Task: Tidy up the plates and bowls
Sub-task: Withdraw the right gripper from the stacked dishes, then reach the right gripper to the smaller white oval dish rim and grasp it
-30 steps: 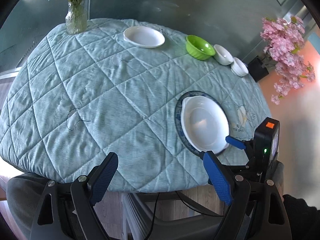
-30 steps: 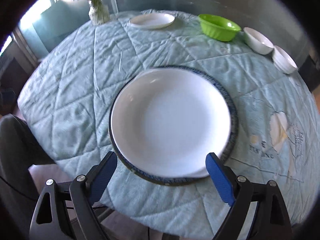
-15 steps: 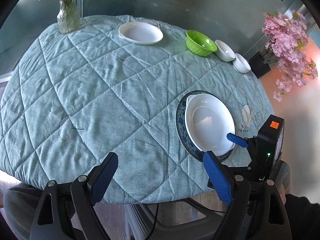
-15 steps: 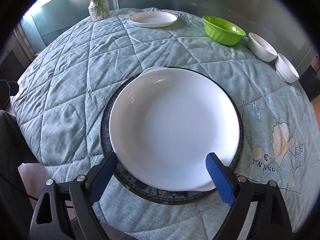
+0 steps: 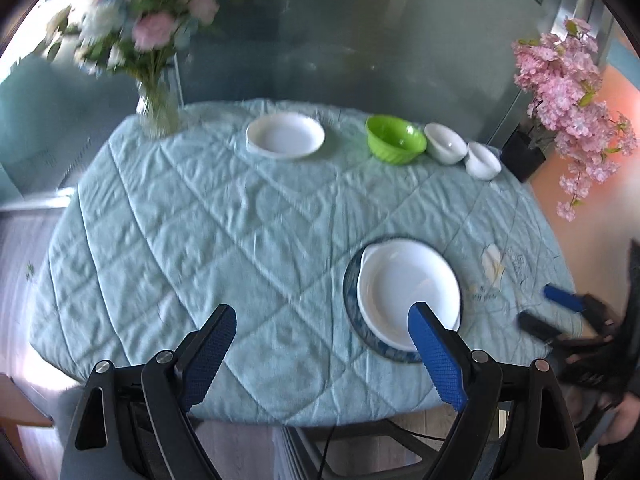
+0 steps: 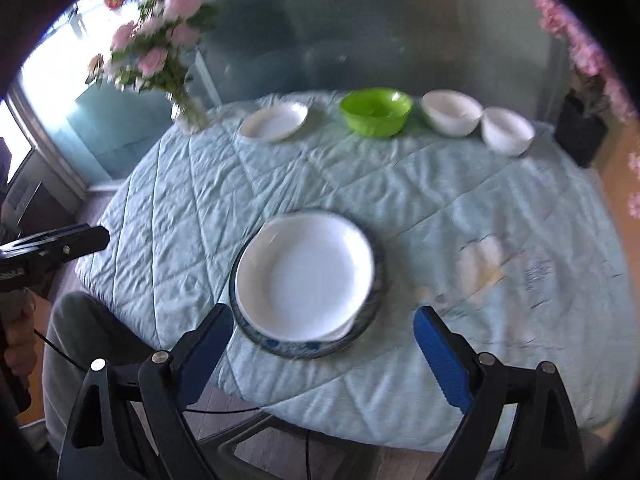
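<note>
Stacked: white plate (image 6: 304,276) on blue-rimmed plate (image 6: 296,346). Unsorted at 12 o'clock: small plate (image 5: 285,136), green bowl (image 5: 395,139), two white bowls (image 5: 446,143). Both tongs (image 5: 322,354) (image 6: 324,350) open, empty.

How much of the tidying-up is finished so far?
One stack looks made: a white plate sits on the blue-rimmed plate near the table's front edge. Nothing is in hand; the left gripper and right gripper are both open and empty. Left to sort: the far plate, green bowl and two white bowls, each standing separately along the back.
</note>
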Available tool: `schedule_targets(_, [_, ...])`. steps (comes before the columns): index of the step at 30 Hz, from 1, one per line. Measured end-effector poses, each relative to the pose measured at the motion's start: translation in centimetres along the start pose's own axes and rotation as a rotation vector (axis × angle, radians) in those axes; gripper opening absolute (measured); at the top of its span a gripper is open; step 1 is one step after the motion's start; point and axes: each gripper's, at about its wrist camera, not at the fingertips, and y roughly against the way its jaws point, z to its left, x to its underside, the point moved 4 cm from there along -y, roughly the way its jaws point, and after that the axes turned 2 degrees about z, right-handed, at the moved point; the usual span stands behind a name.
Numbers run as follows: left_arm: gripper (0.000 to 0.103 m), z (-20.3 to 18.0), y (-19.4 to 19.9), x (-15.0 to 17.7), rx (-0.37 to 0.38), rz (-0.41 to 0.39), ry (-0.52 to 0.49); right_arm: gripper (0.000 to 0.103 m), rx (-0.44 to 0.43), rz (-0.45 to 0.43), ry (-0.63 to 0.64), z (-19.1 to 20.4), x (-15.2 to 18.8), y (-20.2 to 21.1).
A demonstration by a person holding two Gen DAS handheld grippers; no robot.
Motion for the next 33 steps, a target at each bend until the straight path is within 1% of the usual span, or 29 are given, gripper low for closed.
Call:
schedule_targets(2, [0.088, -0.1, 1.4, -2.8, 0.014, -0.022, -0.009, 0.092, 0.021, -0.035, -0.006, -0.9, -1.9, 2.1])
schedule_targets(3, [0.088, 0.0, 1.9, -4.0, 0.016, -0.03, -0.016, 0.092, 0.023, -0.061, -0.013, -1.3, -3.4, 3.3])
schedule_targets(5, [0.088, 0.4, 2.8, -7.4, 0.007, -0.042, -0.044, 0.092, 0.013, -0.092, -0.024, -1.7, -6.1, 4.8])
schedule_targets(7, [0.088, 1.6, 3.7, -11.3, 0.012, -0.082, -0.048, 0.092, -0.015, -0.113, -0.028, -1.6, -9.2, 5.7])
schedule_targets(10, [0.088, 4.3, 3.4, -16.2, 0.048, -0.082, -0.001, 0.092, -0.079, -0.125, -0.019, -0.7, -14.3, 5.4])
schedule_targets(11, [0.089, 5.5, 2.8, -18.2, 0.066, -0.072, 0.02, 0.092, -0.097, -0.119, -0.018, -0.4, -15.1, 5.0])
schedule_targets(13, [0.089, 7.5, 1.1, -21.1, 0.084, -0.043, 0.036, 0.092, -0.134, -0.094, -0.004, 0.7, -17.6, 3.4])
schedule_targets(15, [0.089, 9.5, -1.0, -23.4, 0.075, -0.025, 0.053, 0.092, -0.151, -0.068, 0.04, 2.1, -20.2, 1.1])
schedule_targets(16, [0.089, 10.6, -2.6, -24.5, 0.075, -0.003, 0.067, 0.092, -0.157, -0.055, 0.06, 2.7, -21.8, -0.4])
schedule_targets(17, [0.089, 11.5, -4.1, -25.3, 0.075, 0.018, 0.084, 0.092, -0.161, -0.046, 0.07, 3.1, -22.5, -1.3])
schedule_targets(19, [0.088, 13.4, -7.8, -26.8, 0.073, 0.065, 0.119, 0.092, -0.165, -0.018, 0.089, 3.9, -25.4, -4.6])
schedule_targets(20, [0.088, 13.9, -9.1, -26.9, 0.074, 0.078, 0.124, 0.092, -0.167, -0.005, 0.091, 4.1, -26.1, -5.8])
schedule_targets(21, [0.089, 14.3, -10.7, -27.2, 0.076, 0.095, 0.123, 0.092, -0.172, 0.022, 0.09, 4.2, -27.2, -7.9])
schedule_targets(23, [0.088, 15.0, -14.1, -28.1, 0.078, 0.133, 0.115, 0.091, -0.172, 0.078, 0.082, 4.1, -28.4, -11.9])
schedule_targets(24, [0.088, 15.0, -15.1, -27.8, 0.078, 0.144, 0.112, 0.09, -0.162, 0.109, 0.077, 4.0, -28.8, -14.0])
schedule_targets(25, [0.088, 15.1, -16.7, -28.2, 0.081, 0.157, 0.105, 0.09, -0.154, 0.135, 0.07, 3.9, -29.1, -15.8])
schedule_targets(26, [0.088, 15.4, -18.2, -28.7, 0.084, 0.167, 0.1, 0.088, -0.148, 0.162, 0.062, 3.9, -29.3, -17.7])
schedule_targets(27, [0.088, 15.2, -19.3, -28.3, 0.08, 0.171, 0.099, 0.085, -0.144, 0.195, 0.052, 3.9, -29.5, -20.1])
schedule_targets(29, [0.088, 15.9, -22.3, -29.1, 0.072, 0.199, 0.112, 0.082, -0.144, 0.224, 0.034, 3.8, -30.0, -22.4])
schedule_targets(31, [0.088, 16.4, -24.6, -29.6, 0.073, 0.211, 0.118, 0.08, -0.142, 0.245, 0.019, 3.7, -30.6, -25.0])
schedule_targets(33, [0.088, 16.8, -26.6, -30.1, 0.066, 0.223, 0.122, 0.075, -0.148, 0.27, -0.005, 3.6, -31.0, -27.5])
